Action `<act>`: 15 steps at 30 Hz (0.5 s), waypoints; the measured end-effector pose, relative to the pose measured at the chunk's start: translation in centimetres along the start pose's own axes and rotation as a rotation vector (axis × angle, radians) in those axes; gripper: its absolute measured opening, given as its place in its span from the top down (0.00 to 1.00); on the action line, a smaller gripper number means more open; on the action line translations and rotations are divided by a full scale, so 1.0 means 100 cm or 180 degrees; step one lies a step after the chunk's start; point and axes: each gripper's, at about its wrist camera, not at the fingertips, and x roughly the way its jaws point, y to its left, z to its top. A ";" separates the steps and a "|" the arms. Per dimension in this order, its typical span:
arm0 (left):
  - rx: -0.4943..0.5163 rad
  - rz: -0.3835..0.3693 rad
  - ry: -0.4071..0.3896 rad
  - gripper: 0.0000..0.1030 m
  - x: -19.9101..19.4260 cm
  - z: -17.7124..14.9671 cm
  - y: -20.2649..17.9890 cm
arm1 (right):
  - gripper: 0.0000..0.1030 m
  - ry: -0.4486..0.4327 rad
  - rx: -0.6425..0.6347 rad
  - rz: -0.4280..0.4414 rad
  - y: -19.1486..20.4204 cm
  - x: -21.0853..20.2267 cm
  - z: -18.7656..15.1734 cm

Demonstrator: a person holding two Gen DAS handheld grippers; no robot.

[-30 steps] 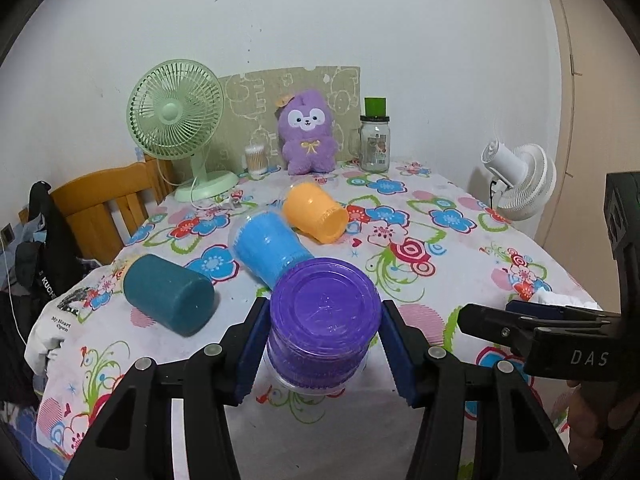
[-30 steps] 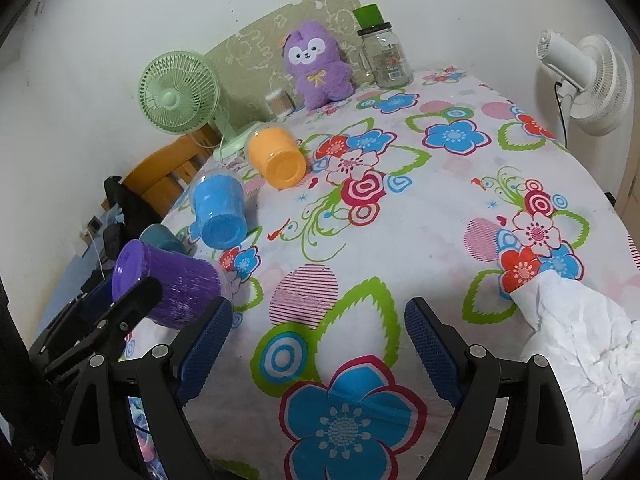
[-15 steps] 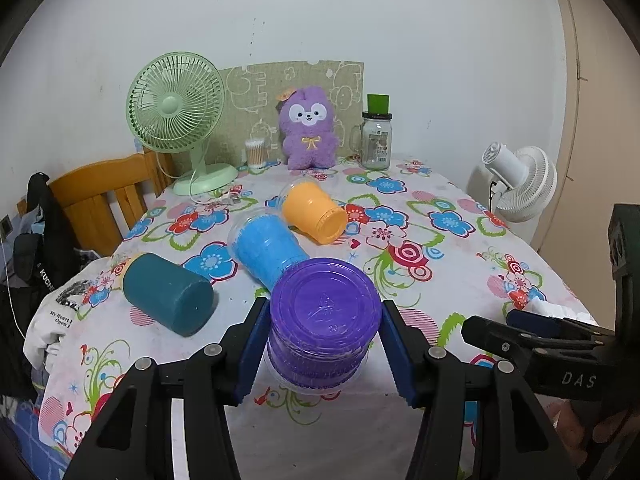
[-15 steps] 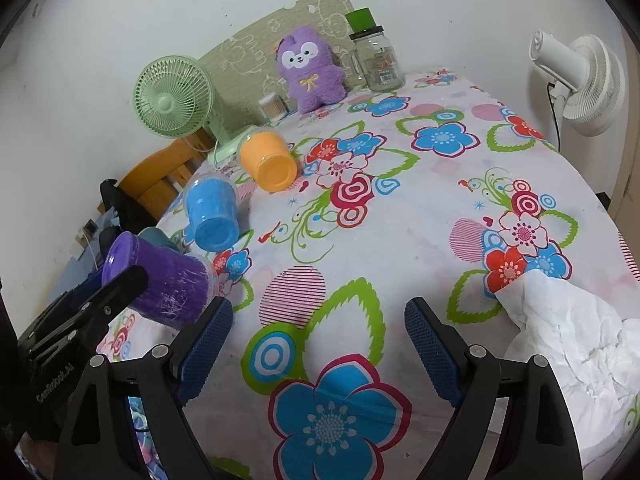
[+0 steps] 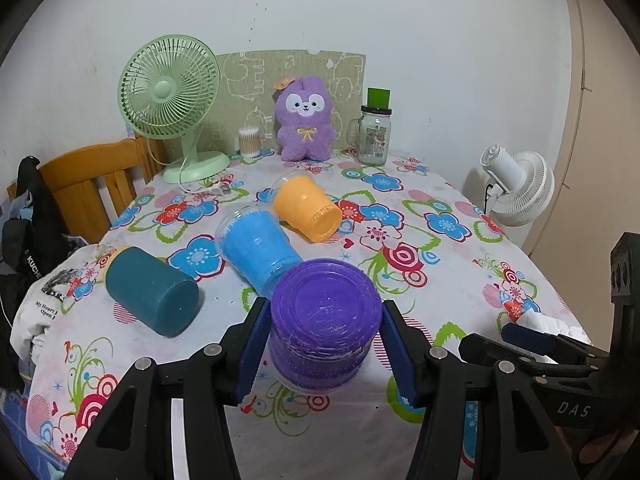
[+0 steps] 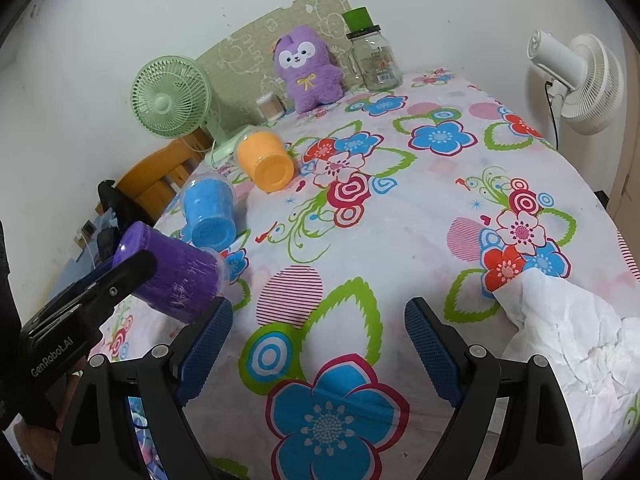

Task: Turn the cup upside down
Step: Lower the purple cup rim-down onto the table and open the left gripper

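My left gripper (image 5: 323,344) is shut on a purple cup (image 5: 326,322) and holds it tilted, base up and toward the camera, above the table's near left edge. The purple cup also shows in the right wrist view (image 6: 176,270), clamped by the left gripper's fingers (image 6: 120,276). A blue cup (image 5: 256,250), an orange cup (image 5: 308,212) and a dark teal cup (image 5: 152,296) lie on their sides on the flowered tablecloth (image 5: 440,248). My right gripper (image 6: 318,354) is open and empty, low over the near part of the cloth.
At the table's back stand a green fan (image 5: 172,96), a purple plush toy (image 5: 305,120), a glass jar with a green lid (image 5: 374,130) and a cotton swab pot (image 5: 249,142). A wooden chair (image 5: 92,184) is at left. A white fan (image 5: 516,184) is at right. Crumpled white tissue (image 6: 568,328) lies at near right.
The left gripper has tipped the purple cup a little further, base more upward, and drawn back slightly. The right gripper has shifted slightly and stays open.
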 end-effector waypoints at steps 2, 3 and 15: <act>0.0028 0.0005 0.0048 0.36 0.003 0.001 -0.001 | 0.13 0.0001 0.0001 -0.0004 0.000 0.001 0.000; 0.0031 0.0013 0.0069 0.23 0.005 0.001 -0.001 | 0.13 0.0003 -0.0002 -0.0004 0.000 0.001 0.000; -0.0075 0.0028 0.0087 0.00 0.003 0.002 0.009 | 0.13 0.0002 -0.0058 -0.0028 0.008 0.005 0.002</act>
